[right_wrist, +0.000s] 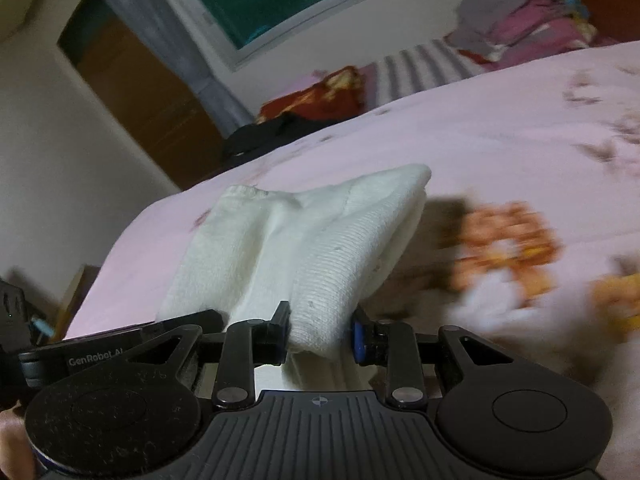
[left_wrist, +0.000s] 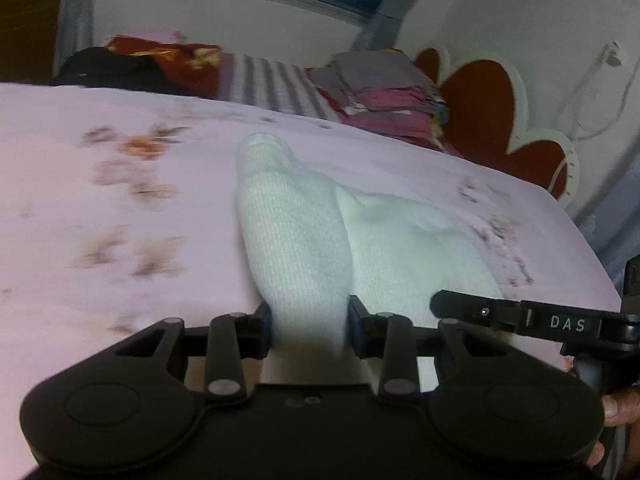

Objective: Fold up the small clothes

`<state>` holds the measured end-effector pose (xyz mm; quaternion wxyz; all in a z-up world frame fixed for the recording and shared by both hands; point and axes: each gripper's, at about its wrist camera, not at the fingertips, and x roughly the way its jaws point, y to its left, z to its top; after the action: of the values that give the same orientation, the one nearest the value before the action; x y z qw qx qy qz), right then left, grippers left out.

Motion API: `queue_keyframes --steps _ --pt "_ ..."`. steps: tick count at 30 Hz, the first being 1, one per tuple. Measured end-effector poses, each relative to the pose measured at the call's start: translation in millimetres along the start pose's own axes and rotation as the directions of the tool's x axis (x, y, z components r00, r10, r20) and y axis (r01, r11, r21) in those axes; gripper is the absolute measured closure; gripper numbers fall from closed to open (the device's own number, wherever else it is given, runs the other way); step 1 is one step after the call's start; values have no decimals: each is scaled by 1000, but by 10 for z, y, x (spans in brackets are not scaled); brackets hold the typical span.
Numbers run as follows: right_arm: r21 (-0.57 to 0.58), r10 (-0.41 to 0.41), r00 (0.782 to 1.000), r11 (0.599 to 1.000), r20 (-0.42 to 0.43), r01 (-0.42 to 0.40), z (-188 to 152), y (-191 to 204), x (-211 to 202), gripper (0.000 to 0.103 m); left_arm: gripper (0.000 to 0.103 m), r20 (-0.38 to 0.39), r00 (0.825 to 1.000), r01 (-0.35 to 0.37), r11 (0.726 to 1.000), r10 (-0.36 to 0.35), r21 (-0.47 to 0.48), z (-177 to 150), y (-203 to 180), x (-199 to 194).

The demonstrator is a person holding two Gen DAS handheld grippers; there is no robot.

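Observation:
A small white knitted garment (left_wrist: pixel 304 232) lies on the pink flowered bedsheet (left_wrist: pixel 120 208). My left gripper (left_wrist: pixel 309 326) is shut on its near left part. My right gripper (right_wrist: pixel 320 334) is shut on its near right part, and the white cloth (right_wrist: pixel 320 248) is lifted and bunched in front of it. The right gripper's finger (left_wrist: pixel 516 318) shows at the right of the left wrist view, close beside the left one. The left gripper's finger (right_wrist: pixel 120 340) shows at the left of the right wrist view.
A pile of folded pink and grey clothes (left_wrist: pixel 384 92) sits at the bed's far right by the red and white headboard (left_wrist: pixel 500 92). Dark red and black clothes (left_wrist: pixel 140 64) lie at the far left. The bed's edge (right_wrist: pixel 120 248) drops off at left in the right wrist view.

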<state>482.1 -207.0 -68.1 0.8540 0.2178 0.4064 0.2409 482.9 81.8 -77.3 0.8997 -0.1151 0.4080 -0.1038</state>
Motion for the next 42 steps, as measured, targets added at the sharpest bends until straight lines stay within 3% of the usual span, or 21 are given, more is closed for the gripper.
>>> queue_keyframes --steps 7,12,13,14,15,17,19,20,21,22,24,25,27,30,32,36,38,40,42 --pt "-13 45 998 999 -43 -45 -252 753 576 74 69 0 999 -46 999 46 -20 -8 770 -349" --pt "-7 37 995 999 -88 -38 -402 936 965 74 67 -52 998 -24 997 21 -68 -110 1195 -307" --pt "-2 22 995 1000 -102 -22 -441 920 1043 74 64 -81 997 -20 996 13 -89 -147 1289 -237" --pt "3 1 993 1000 -119 -1 -480 881 1126 74 52 -89 996 -28 994 19 -108 -183 1371 -203" --pt "16 -6 992 1000 -129 9 -521 836 1188 72 31 -80 997 -33 991 23 -128 -217 1457 -185" --pt "46 12 991 999 -130 -6 -561 796 1210 67 20 -58 996 -68 990 62 -121 -257 1546 -179" --pt "44 9 990 999 -143 -3 -549 771 1205 63 22 -58 998 -46 992 39 -117 -237 1575 -185" --pt "37 2 990 999 -143 4 -527 773 1175 61 31 -55 998 -43 994 38 -100 -204 1558 -205" --pt "24 -17 992 999 -126 21 -497 784 1104 61 52 -31 999 -46 996 43 -80 -149 1533 -256" --pt "3 -44 995 999 -85 45 -451 805 1005 61 60 2 999 -44 997 44 -62 -97 1529 -326" --pt "-38 -75 997 996 -9 75 -355 888 862 62 65 86 995 -54 998 55 -20 82 1469 -407" --pt "-55 -71 997 996 4 71 -301 925 862 65 67 111 993 -49 999 49 -6 160 1452 -397" --pt "-112 -83 997 990 -10 81 -208 1079 998 86 75 91 996 -21 1000 19 21 360 1371 -227" --pt "-180 -109 992 979 -55 98 -90 1211 1382 90 80 24 1000 -1 998 -1 55 460 1274 91" --pt "-246 -192 977 955 -94 164 -100 1209 1677 92 79 -56 998 28 999 -25 40 416 1316 295" --pt "-277 -237 968 939 -85 206 -127 1128 1883 92 79 -50 998 38 999 -37 23 370 1357 290" --pt "-275 -249 965 936 -82 219 -127 1137 1834 92 81 -10 1000 10 999 -9 31 332 1331 90" --pt "-275 -215 976 941 -43 195 -161 1213 1609 92 81 43 999 -14 998 11 69 281 1237 -122" --pt "-294 -137 990 948 -32 122 -257 1312 1359 92 81 56 998 1 998 -5 68 152 1151 -309"
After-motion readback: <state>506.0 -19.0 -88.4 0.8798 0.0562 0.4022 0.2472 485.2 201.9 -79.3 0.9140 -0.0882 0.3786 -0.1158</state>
